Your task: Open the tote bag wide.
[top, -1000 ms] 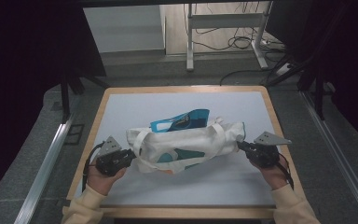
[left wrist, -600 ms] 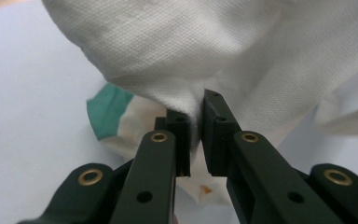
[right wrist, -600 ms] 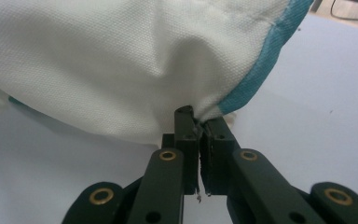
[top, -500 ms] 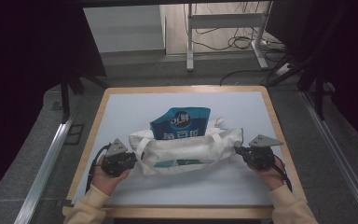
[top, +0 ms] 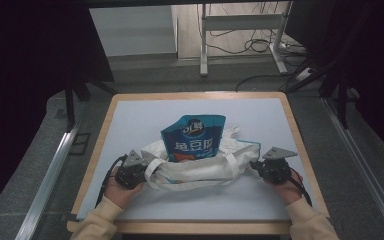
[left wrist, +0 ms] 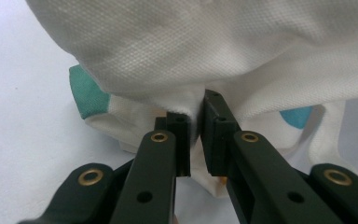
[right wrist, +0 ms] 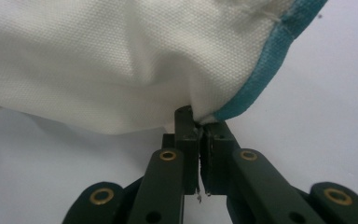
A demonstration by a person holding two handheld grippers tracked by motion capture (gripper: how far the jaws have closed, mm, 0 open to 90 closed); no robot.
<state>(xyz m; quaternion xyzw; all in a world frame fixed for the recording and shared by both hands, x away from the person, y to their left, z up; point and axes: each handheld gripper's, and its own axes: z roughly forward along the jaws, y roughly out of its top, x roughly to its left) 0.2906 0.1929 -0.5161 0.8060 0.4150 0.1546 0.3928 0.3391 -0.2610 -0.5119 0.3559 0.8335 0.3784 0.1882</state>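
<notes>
At the left of the high view the left hand (top: 121, 189) holds the left gripper (top: 139, 172) low over the table (top: 130, 115), its cable looping back beside the wrist; its grey plate points toward the tote (top: 195, 167); in the left gripper view its jaws are drawn nearly together on a fold of the white cloth, which runs down between the pads (left wrist: 182, 140), with a teal patch of the tote showing to the left and a blue one to the right.

The tote lies near the front middle of the pale table, a white canvas bag with white straps; one strap (top: 152, 172) loops out at the left end by the left gripper, another crosses toward the right end; its mouth faces away from the person.

A blue pouch (top: 194, 137) with white lettering stands up out of the tote's mouth, its top above the cloth and its lower part hidden inside the bag.

At the right the right gripper (top: 256, 166) sits at the tote's right end, the right hand (top: 286, 186) behind it and its grey plate on top; in the right gripper view its jaws are pressed together on the very corner of the tote, where the white cloth meets a teal edging; the cloth rises taut from the tips.
</notes>
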